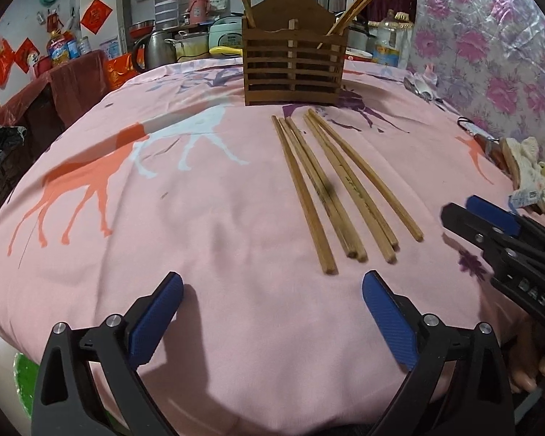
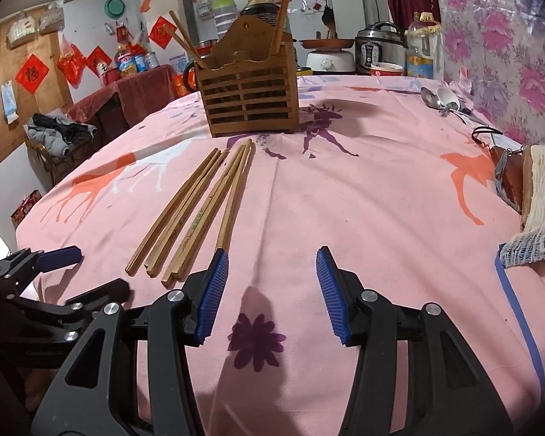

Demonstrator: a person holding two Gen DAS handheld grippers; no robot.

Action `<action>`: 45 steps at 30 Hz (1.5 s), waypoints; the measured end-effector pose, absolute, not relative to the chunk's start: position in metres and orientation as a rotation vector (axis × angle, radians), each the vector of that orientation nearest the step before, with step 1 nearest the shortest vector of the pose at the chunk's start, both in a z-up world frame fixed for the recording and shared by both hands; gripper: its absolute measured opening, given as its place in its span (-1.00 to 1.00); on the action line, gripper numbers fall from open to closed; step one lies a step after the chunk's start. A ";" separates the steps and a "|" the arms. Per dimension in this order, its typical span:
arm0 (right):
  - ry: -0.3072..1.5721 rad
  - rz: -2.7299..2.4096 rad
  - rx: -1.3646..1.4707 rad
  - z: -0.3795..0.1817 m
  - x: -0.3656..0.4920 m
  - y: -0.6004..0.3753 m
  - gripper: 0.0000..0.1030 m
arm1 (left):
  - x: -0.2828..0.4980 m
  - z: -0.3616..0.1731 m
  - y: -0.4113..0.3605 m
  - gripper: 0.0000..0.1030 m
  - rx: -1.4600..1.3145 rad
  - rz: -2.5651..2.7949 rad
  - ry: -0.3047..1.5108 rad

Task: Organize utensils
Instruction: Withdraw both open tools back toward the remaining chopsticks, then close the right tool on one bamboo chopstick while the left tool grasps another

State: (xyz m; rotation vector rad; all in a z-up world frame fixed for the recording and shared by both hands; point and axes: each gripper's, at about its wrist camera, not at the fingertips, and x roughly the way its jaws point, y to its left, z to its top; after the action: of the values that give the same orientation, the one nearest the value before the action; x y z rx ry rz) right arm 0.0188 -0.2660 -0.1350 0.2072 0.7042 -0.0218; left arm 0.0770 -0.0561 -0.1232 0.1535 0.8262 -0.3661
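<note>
Six wooden chopsticks lie side by side on the pink, animal-printed cloth covering the desk, their tips fanned toward a slatted wooden holder that stands upright just beyond them; the sticks are plain brown, square at the near ends, and one bears a faint green marking along its shaft that cannot be read. The holder has two compartments, each with a few chopsticks leaning upright inside. The left gripper hovers low over the cloth, its jaws spread wide and empty, with the near stick ends just ahead of it. The right gripper is likewise empty, its jaws wide apart, its left blue pad just beside the near end of the outermost stick. Red paper squares with Chinese characters hang on the far wall. Metal spoons rest near the far right edge of the desk, and a cream knitted item carrying a printed tag with a QR code lies at the right edge. A dark bottle with a yellow cap stands behind the holder.
</note>
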 end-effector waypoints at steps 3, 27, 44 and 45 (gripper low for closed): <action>0.700 -0.026 0.209 -0.134 0.019 -0.267 -0.02 | 0.088 -0.123 -0.054 0.87 0.185 -0.306 0.808; 0.719 0.109 0.141 -0.139 0.028 -0.234 -0.43 | 0.097 -0.120 -0.047 -0.04 0.123 -0.329 0.802; 0.727 0.105 0.202 -0.151 0.032 -0.243 -0.89 | 0.091 -0.119 -0.047 -0.88 0.096 -0.376 0.809; 0.727 0.104 0.200 -0.151 0.032 -0.243 -0.89 | 0.091 -0.119 -0.047 -0.88 0.094 -0.377 0.811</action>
State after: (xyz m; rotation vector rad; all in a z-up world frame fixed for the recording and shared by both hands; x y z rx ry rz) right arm 0.0323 -0.2429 -0.1508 0.1998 0.7271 0.1045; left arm 0.0915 -0.0465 -0.1190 0.0945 0.8107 -0.3771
